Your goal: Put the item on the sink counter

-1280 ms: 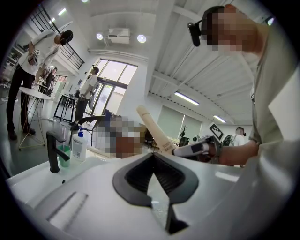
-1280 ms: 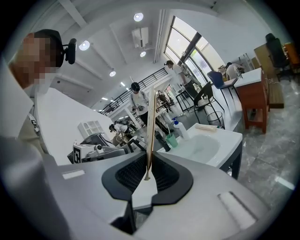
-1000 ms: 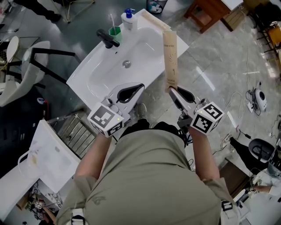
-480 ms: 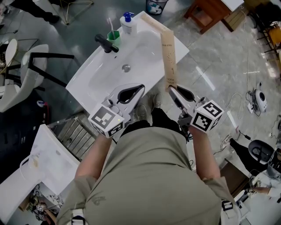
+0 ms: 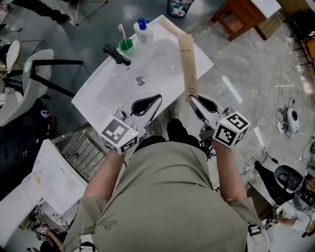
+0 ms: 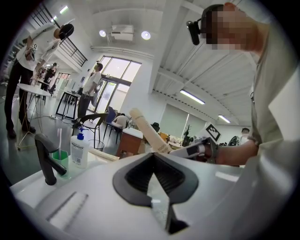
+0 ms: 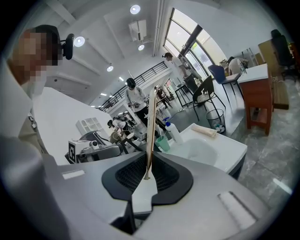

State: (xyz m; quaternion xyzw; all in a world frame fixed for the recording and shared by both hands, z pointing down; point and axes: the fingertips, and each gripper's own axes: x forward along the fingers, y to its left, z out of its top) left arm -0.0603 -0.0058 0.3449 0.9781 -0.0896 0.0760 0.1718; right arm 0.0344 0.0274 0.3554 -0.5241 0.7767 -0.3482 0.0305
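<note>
A long flat tan packet [image 5: 188,61] stands up from my right gripper [image 5: 193,100], which is shut on its lower end. The packet's top reaches over the right end of the white sink counter [image 5: 98,96]. In the right gripper view the packet [image 7: 151,126] shows edge-on between the jaws of the right gripper [image 7: 147,176]. My left gripper [image 5: 150,101] hovers at the sink's near edge, shut with nothing in it. In the left gripper view the left gripper [image 6: 154,157] shows its jaws together, with the packet [image 6: 149,131] beyond it.
On the sink's back sit a black faucet [image 5: 116,54], a green cup with a toothbrush [image 5: 127,46], a soap bottle [image 5: 141,29] and another tan packet [image 5: 170,27]. A metal rack [image 5: 81,147] stands left of me, a wooden table [image 5: 241,15] far right, cables [image 5: 288,113] on the floor.
The sink has shifted slightly toward me in the view, and the packet's top now leans a little more to the left over the counter's right end. Both grippers keep their states.
</note>
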